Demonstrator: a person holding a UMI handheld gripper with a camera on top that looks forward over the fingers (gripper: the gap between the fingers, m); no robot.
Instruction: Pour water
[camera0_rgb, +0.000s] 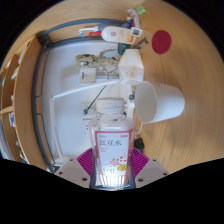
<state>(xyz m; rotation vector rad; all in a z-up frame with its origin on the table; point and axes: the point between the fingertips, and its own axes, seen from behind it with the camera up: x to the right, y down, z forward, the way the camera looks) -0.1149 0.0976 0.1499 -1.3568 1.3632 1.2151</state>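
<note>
Water bottle (111, 140) stands upright between the fingers of the gripper (111, 166), its white cap on and its pink label facing the camera; the magenta pads (139, 160) close against both sides of it, so the gripper appears clamped on the bottle. Just beyond and to the right, a white cup (160, 100) lies tilted on the pale desk (60, 110), its mouth turned toward the bottle. Further back sit a smaller white container (131, 64) and a red disc (161, 41). Risks, as I judge them: with the cap on nothing pours, and a cup lying over would spill whatever reaches it.
</note>
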